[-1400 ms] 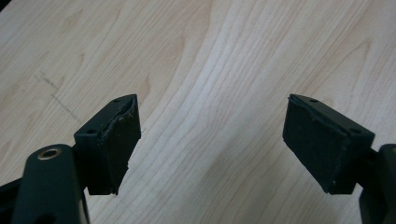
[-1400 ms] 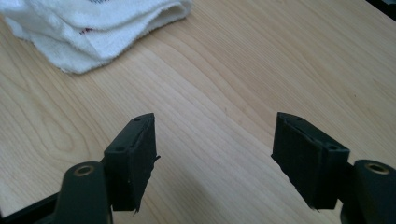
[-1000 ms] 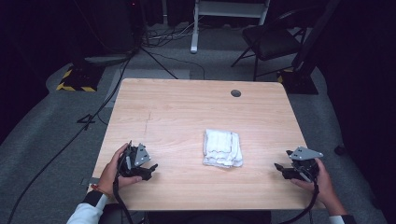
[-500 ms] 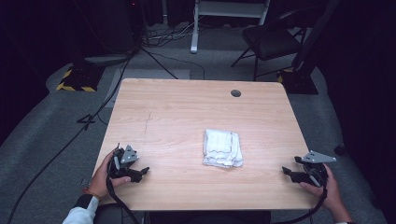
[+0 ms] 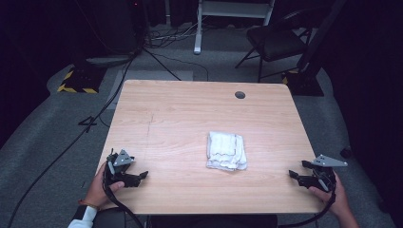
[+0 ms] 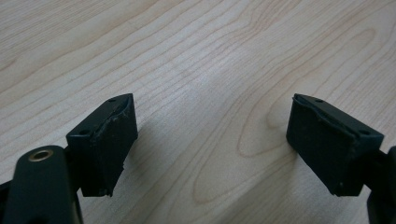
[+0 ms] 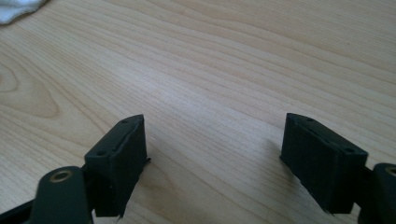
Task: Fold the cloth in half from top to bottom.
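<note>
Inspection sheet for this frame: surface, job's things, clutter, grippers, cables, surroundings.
Surface: light wooden table, round grommet hole near far edge.
Job's things: folded white cloth lying right of centre, apart from both grippers.
Clutter: nothing seen.
Grippers: left gripper at near left, jaws open, nothing between; right gripper at near right, jaws just opened further, nothing between.
Cables: black cable trails from left gripper; floor cables beyond the table.
Surroundings: dark room, black chair, white stand, yellow-black striped base.

Matt wooden table, soft white cloth.
</note>
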`<state>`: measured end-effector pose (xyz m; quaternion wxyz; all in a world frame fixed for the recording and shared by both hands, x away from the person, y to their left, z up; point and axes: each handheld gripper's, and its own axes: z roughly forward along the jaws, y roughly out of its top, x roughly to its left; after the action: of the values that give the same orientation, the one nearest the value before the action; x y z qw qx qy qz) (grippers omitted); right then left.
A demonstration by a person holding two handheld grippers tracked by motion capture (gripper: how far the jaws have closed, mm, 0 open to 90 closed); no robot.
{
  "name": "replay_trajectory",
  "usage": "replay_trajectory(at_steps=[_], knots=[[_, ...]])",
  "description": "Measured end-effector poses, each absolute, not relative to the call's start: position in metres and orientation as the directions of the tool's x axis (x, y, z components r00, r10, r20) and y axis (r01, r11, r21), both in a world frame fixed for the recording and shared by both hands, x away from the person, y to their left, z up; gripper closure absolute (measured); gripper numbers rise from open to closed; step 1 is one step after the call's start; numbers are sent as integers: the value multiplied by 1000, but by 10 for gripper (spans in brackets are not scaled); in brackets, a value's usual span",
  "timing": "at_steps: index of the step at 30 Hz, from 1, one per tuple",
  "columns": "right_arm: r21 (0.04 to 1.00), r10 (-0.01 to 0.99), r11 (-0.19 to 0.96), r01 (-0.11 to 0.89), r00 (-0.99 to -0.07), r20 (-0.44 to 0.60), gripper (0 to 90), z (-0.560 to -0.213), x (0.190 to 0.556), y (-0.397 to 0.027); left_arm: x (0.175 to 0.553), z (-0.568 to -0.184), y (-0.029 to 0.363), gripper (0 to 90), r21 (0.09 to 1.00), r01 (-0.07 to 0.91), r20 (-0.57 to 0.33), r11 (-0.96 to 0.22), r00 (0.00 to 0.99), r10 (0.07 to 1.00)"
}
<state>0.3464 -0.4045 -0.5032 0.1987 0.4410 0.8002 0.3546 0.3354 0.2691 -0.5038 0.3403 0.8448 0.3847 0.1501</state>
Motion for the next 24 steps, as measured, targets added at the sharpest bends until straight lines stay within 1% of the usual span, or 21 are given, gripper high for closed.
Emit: replay_trajectory(at_steps=[24], knots=[[741, 851, 355, 569, -525, -5, 208, -503, 346, -404, 335, -504, 268, 164, 689, 551, -7, -470, 654, 757]])
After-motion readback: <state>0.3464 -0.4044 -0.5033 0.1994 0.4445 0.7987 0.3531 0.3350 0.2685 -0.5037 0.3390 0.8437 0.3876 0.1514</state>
